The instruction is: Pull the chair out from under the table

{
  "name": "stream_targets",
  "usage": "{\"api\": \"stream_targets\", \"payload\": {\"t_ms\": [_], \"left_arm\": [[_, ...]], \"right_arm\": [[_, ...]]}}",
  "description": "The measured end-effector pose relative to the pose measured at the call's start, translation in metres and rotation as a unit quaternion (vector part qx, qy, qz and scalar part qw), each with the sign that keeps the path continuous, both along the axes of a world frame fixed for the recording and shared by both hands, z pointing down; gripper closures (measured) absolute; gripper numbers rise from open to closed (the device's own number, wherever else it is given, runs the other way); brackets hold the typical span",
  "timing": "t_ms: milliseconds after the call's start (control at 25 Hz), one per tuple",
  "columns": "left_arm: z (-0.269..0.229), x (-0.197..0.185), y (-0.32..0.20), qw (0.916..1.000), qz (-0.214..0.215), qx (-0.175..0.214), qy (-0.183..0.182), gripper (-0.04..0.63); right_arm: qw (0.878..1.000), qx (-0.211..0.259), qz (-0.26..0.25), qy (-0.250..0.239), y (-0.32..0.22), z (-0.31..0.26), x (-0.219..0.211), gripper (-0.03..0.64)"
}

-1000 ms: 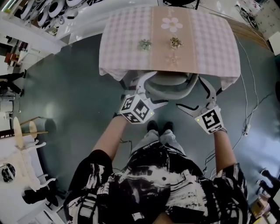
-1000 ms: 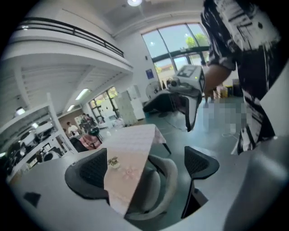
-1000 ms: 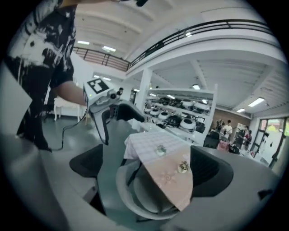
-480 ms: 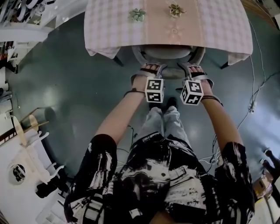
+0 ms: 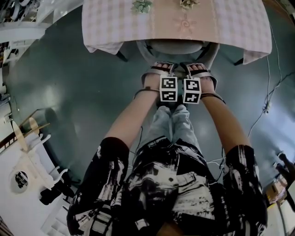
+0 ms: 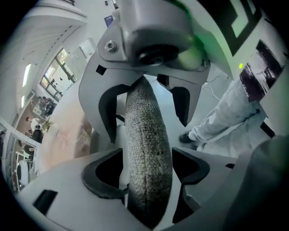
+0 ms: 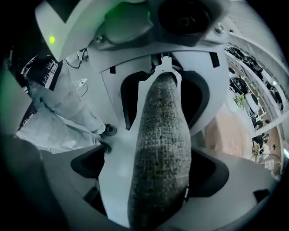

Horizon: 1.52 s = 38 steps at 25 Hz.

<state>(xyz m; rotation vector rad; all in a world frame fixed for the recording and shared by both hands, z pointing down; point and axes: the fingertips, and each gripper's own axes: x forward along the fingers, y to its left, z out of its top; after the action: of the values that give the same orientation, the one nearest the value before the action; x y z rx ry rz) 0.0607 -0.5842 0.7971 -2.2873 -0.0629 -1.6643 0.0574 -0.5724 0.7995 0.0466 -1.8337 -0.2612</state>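
the chair (image 5: pixel 174 47) is pushed in under the table (image 5: pixel 230 27). only its grey seat and curved backrest (image 5: pixel 171 59) show past the hanging edge of the pink checked tablecloth (image 5: pixel 106 27). the person stands right behind it, both arms reaching down, with the two marker cubes (image 5: pixel 168 88) side by side and almost touching.

the left gripper (image 5: pixel 163 73) points steeply down onto the top of the backrest. its jaws have just been closing. in the left gripper view the rough grey fabric edge runs straight between them, and both jaws sit against it, so it has a grip on the rail.

the right gripper (image 5: pixel 196 73) is just beside it on the same rail. in the right gripper view the fabric edge again lies between the jaws, but only the jaw on the table side touches it. the jaw on the person's side stands off, with a strip of pale floor showing in the gap, so it is not clamped.

two small flower ornaments (image 5: pixel 141 5) sit on the tabletop, well apart. a thin cable (image 5: pixel 268 87) trails over the dark floor (image 5: pixel 60 92) to the right.
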Motion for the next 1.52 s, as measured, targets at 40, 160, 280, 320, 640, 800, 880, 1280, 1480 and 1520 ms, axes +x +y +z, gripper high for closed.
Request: {"api": "stream_targets", "payload": {"t_ms": [40,160,280,320,640,800,880,1280,1480,1520], "left_arm": [[0.002,0.001,-0.001,1.0,0.001,0.002,-0.002,0.272],[0.008,0.001,-0.004,0.9995,0.013,0.018,-0.021,0.443],[0.014,-0.001,-0.004,0.9979,0.036,0.039,-0.037,0.501],[0.015,0.0,-0.004,0.9975,0.041,0.042,-0.038,0.512],[0.016,0.001,-0.003,0.9974,0.043,0.042,-0.04,0.526],[0.015,0.001,-0.003,0.9977,0.039,0.04,-0.039,0.528],[0.014,0.001,-0.003,0.9979,0.037,0.038,-0.038,0.529],[0.016,0.0,0.013,0.9985,0.024,0.036,-0.033,0.537],[0.01,-0.002,0.025,0.9989,0.025,0.023,-0.032,0.54],[0.01,-0.002,0.029,0.9989,0.025,0.022,-0.032,0.54]], "right_arm": [[1.0,0.008,-0.002,0.008,-0.002,0.003,0.001,0.077],[0.998,0.046,-0.015,0.039,-0.013,0.007,0.005,0.427],[0.996,0.065,-0.023,0.053,-0.015,0.011,0.007,0.501],[0.996,0.065,-0.023,0.053,-0.015,0.012,0.007,0.507],[0.997,0.062,-0.021,0.051,-0.014,0.013,0.008,0.518],[0.997,0.058,-0.021,0.052,-0.014,0.013,0.008,0.523],[0.997,0.055,-0.02,0.052,-0.013,0.012,0.008,0.525],[0.997,0.056,-0.016,0.053,0.004,0.015,0.007,0.537],[0.998,0.045,-0.012,0.05,0.016,0.009,0.004,0.546],[0.998,0.043,-0.012,0.05,0.019,0.009,0.004,0.546]]}}
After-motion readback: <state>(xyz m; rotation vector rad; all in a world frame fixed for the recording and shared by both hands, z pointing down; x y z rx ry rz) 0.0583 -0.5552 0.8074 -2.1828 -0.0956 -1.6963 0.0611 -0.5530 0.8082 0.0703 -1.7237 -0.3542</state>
